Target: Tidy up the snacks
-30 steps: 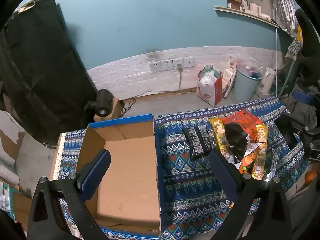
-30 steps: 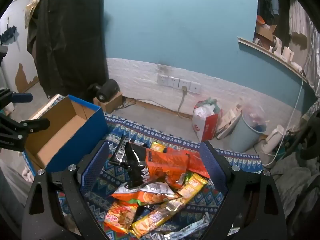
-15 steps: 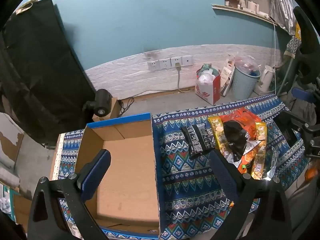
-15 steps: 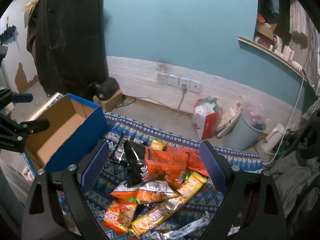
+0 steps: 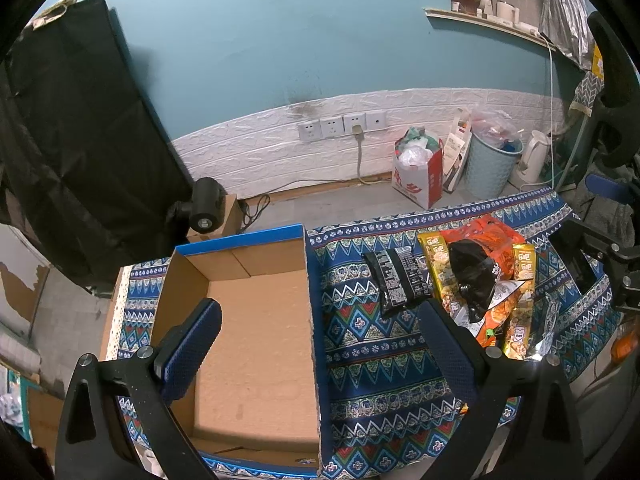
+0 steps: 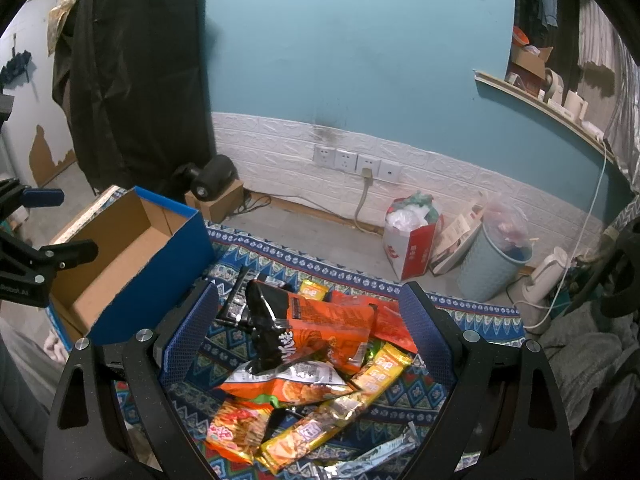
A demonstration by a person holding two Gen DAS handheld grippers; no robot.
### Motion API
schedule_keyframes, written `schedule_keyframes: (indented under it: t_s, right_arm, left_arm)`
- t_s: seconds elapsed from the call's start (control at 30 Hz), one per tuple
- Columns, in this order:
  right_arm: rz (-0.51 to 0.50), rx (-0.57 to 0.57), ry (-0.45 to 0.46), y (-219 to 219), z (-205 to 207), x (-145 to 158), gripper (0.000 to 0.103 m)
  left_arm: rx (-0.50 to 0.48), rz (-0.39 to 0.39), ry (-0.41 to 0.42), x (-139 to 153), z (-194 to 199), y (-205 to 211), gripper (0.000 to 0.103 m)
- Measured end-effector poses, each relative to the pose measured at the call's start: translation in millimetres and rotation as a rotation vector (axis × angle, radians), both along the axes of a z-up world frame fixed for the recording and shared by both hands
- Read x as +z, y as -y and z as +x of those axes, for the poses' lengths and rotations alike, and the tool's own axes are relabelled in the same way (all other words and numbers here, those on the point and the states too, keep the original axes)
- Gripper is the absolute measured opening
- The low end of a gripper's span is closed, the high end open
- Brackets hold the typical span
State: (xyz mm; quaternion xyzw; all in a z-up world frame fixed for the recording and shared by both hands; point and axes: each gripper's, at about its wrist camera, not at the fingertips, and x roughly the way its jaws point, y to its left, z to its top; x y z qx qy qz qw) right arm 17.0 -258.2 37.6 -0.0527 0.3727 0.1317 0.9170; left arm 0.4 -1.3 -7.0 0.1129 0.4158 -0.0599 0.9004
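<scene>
- Landmark: the box [image 5: 256, 332], an open cardboard carton with blue outer walls, stands on the patterned cloth [image 5: 380, 364]. Its floor is bare.
- Left gripper [image 5: 316, 344]: jaws spread wide, holding nothing. It hangs above the box's right wall; one finger [image 5: 188, 352] is over the box floor, the other over the cloth just right of that wall.
- Right gripper [image 6: 308, 332]: jaws spread wide, holding nothing. It hangs over the snack pile [image 6: 316, 364], right of the box, with one finger [image 6: 188, 336] on each side of the pile.
- Snacks: all lie on the cloth right of the box, none inside it.
- Black packet [image 5: 396, 280]: lies flat, nearest the box, apart from the box wall by a strip of bare cloth.
- Orange bag [image 6: 332, 320]: on top of the pile, with a crumpled black bag [image 6: 264, 328] leaning on its box-side end.
- Yellow bars [image 6: 352, 396]: at the pile's near side, overlapping other wrappers; a silver wrapper [image 6: 372, 456] lies at the near cloth edge.
- Open room: bare cloth runs between the box's right wall and the pile, and continues toward the near cloth edge.
- Edges: the box's far wall sits close to the far cloth edge; beyond it the floor drops to the wall sockets [image 5: 340, 128]. A red bag [image 5: 420, 176] and a bin [image 5: 492, 168] stand on the floor, well apart from the box.
</scene>
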Motion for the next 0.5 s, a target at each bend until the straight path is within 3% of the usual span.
schedule_keyframes:
  t_s: [0.5]
  right_arm:
    - [0.000, 0.000, -0.003, 1.3, 0.5, 0.8, 0.090]
  left_arm:
    - [0.000, 0.000, -0.001, 0.1, 0.8, -0.6, 0.100]
